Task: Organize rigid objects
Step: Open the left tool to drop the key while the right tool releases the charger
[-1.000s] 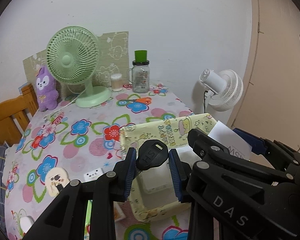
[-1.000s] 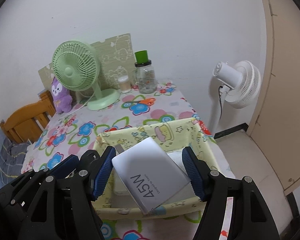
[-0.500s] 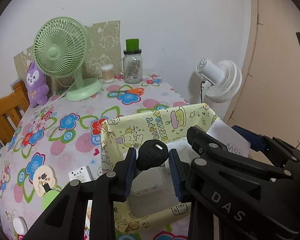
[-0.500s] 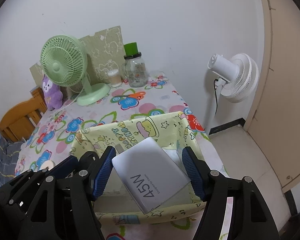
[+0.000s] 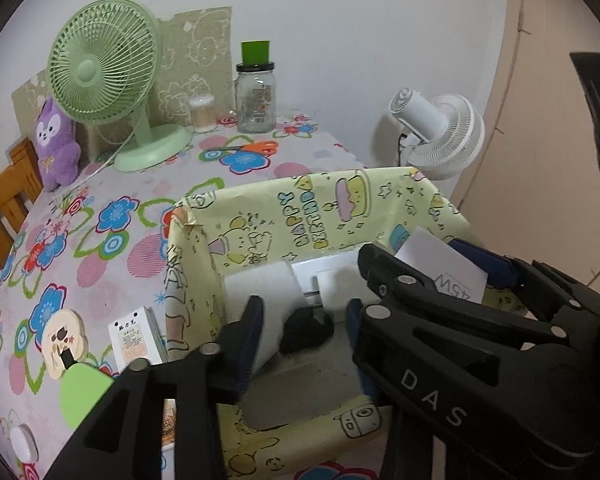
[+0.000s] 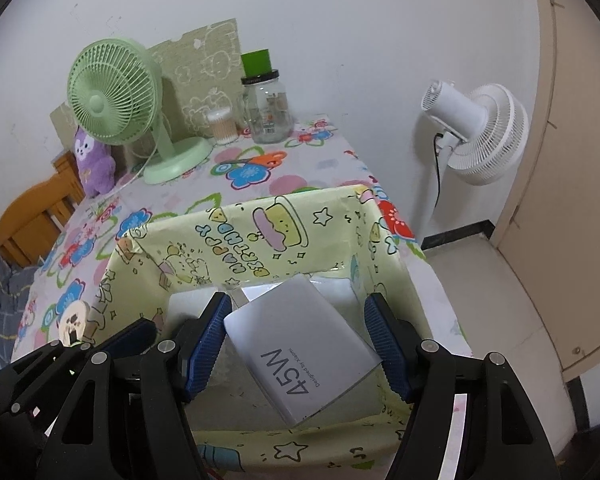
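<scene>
Yellow paper with cartoon prints covers the open box (image 5: 324,208) that stands on your flowered worktop (image 5: 112,216), at its near right part. Your left gripper (image 5: 302,332) is wide apart above the box, and the black plug (image 5: 306,330) lies loose between its fingers, on the white boxes at the bottom. Your right gripper (image 6: 300,344) holds the flat white charger box marked 45W (image 6: 300,348) over the right side of the yellow box. At the far side stands a green table fan (image 5: 104,80) beside a glass jar (image 5: 256,96).
</scene>
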`<state>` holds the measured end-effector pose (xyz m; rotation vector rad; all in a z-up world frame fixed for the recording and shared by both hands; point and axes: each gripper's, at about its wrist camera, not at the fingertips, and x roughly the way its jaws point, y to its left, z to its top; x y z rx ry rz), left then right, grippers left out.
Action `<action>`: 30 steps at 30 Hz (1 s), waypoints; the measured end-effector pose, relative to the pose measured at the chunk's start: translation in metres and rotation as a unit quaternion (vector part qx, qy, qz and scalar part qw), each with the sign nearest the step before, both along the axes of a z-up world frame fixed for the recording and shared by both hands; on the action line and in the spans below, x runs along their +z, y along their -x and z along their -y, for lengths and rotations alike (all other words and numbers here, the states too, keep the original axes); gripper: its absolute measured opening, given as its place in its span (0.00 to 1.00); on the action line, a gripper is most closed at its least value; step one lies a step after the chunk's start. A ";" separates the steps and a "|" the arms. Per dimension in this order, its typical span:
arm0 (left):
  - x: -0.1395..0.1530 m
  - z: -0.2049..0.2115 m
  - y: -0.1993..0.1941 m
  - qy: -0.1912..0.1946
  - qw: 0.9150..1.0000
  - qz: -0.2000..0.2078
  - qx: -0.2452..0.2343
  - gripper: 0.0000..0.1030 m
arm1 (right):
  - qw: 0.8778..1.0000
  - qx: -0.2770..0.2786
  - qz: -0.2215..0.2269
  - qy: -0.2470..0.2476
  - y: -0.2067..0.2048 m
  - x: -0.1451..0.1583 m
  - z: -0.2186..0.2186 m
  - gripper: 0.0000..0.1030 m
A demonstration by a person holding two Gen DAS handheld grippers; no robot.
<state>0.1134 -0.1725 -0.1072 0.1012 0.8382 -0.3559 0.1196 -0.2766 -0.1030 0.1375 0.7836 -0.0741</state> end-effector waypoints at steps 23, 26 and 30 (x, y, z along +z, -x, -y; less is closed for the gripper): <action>0.012 -0.003 0.011 0.001 1.000 0.017 -0.008 0.80 | 1.000 0.016 0.013 0.002 0.010 0.013 -0.008 0.88; 0.016 -0.005 0.013 0.001 1.000 0.021 -0.009 0.81 | 1.000 0.013 0.019 0.005 0.014 0.018 -0.010 0.89; 0.021 -0.010 0.017 0.002 1.000 0.027 -0.010 0.82 | 1.000 0.010 0.027 0.008 0.019 0.024 -0.014 0.92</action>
